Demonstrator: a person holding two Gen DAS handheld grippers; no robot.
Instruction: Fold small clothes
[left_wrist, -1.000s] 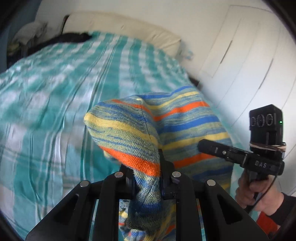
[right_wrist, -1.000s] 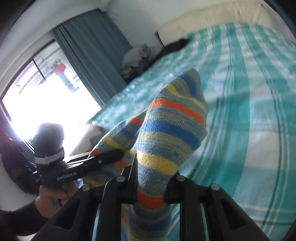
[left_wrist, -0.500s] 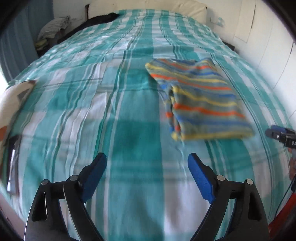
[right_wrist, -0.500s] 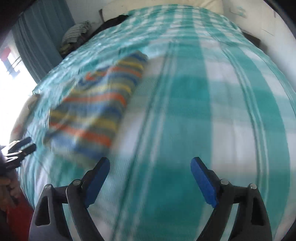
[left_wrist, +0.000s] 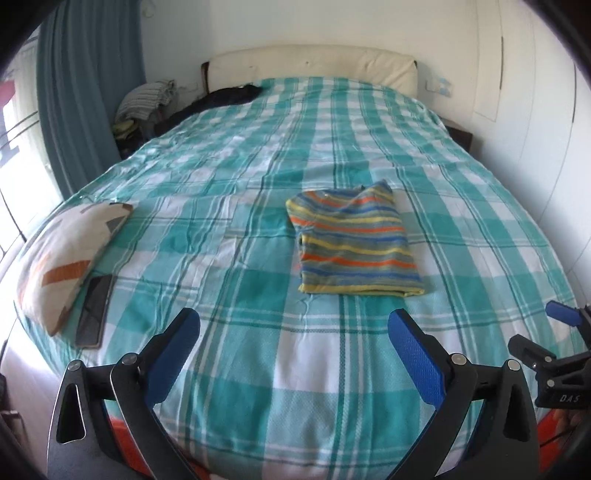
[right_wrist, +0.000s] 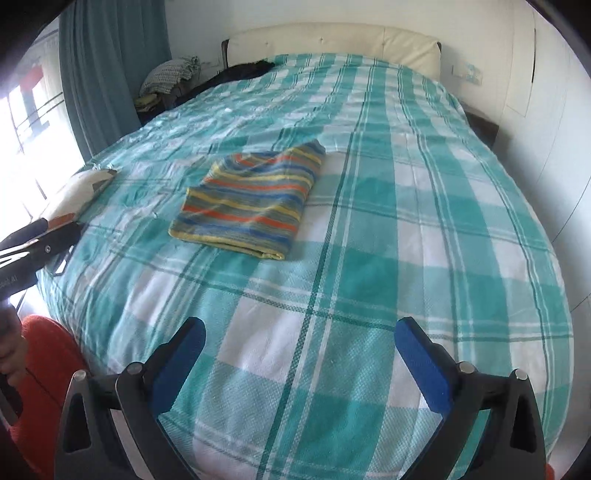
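Note:
A striped knit garment (left_wrist: 354, 243) in blue, yellow, orange and green lies folded flat on the teal checked bedspread (left_wrist: 258, 302); it also shows in the right wrist view (right_wrist: 251, 205). My left gripper (left_wrist: 295, 332) is open and empty, held over the bed's near edge, well short of the garment. My right gripper (right_wrist: 301, 339) is open and empty, also near the foot of the bed, to the right of the garment. Each gripper shows at the edge of the other's view.
A patterned cushion (left_wrist: 66, 258) and a dark phone (left_wrist: 94, 310) lie at the bed's left edge. Dark clothing (left_wrist: 225, 98) lies near the cream headboard (left_wrist: 314, 62). A clothes pile (left_wrist: 147, 99) and teal curtain stand left; white wardrobe doors stand right.
A second ago both grippers were shut on the striped garment, holding it up. They have let it go onto the bed, opened, and pulled back toward the foot of the bed.

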